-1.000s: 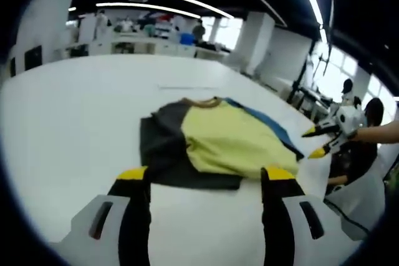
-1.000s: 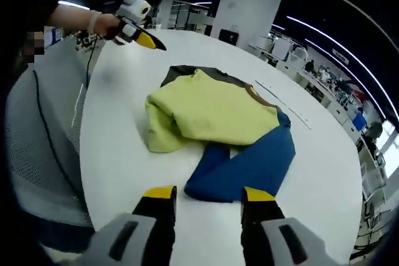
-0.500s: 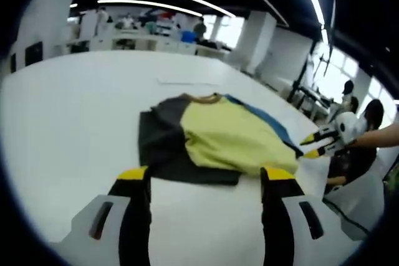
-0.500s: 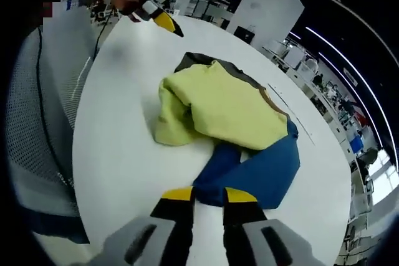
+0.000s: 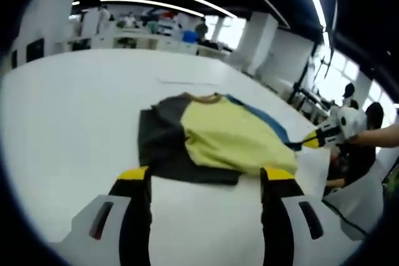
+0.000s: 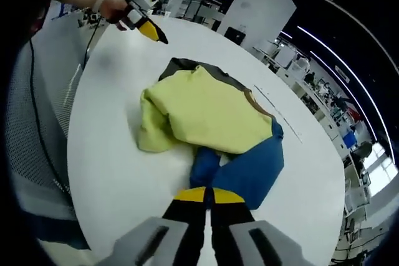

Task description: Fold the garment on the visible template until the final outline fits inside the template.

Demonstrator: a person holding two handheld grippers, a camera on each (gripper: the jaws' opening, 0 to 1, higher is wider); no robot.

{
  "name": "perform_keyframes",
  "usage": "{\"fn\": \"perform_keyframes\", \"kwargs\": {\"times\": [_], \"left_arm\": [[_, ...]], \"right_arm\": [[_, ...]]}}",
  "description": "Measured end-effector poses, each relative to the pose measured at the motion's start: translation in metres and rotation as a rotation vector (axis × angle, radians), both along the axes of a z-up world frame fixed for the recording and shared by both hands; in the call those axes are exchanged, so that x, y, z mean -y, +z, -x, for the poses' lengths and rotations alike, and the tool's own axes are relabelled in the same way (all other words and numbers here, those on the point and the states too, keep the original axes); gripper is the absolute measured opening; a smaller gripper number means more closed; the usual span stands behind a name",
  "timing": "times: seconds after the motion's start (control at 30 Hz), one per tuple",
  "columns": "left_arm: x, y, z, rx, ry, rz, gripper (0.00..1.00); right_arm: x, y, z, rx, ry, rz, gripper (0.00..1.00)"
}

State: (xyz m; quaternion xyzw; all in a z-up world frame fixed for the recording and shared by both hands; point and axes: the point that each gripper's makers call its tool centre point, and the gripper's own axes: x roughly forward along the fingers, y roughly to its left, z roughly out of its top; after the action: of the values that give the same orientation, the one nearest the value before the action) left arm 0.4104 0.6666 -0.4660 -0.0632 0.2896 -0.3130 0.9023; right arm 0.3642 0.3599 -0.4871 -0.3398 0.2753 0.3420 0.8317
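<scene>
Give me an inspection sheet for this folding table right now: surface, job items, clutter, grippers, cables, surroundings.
Surface: white table, a thin line marked on it beyond the garment.
Job's things: garment lies crumpled, with yellow, blue and dark panels; template outline cannot be told.
Clutter: nothing seen.
Grippers: right gripper shut on the blue edge of the garment; left gripper open, empty, short of the dark panel.
Cables: black cable hangs over the mesh chair.
Surroundings: open office, ceiling light strips, a seated person.
</scene>
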Motion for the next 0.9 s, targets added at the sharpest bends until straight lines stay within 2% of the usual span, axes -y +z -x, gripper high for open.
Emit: {"fn": "perform_keyframes", "kwargs": {"times": [0.27, 0.4, 0.63, 0.9], "left_arm": [[0.001, -0.002, 0.000, -0.004, 0.001, 0.001, 0.67], [0.002, -0.003, 0.000, -0.007, 0.000, -0.001, 0.66], [0.002, -0.004, 0.000, -0.014, 0.001, -0.006, 0.66], [0.005, -0.006, 0.000, -0.024, -0.001, -0.008, 0.66]], "right_arm": [[0.039, 0.037, -0.028, 0.065, -0.118, -0.036, 0.00], [0.059, 0.045, -0.038, 0.072, -0.161, -0.036, 0.00], [0.096, 0.039, -0.043, 0.040, -0.234, -0.020, 0.00], [0.130, 0.016, -0.049, -0.034, -0.310, 0.015, 0.00]]}}
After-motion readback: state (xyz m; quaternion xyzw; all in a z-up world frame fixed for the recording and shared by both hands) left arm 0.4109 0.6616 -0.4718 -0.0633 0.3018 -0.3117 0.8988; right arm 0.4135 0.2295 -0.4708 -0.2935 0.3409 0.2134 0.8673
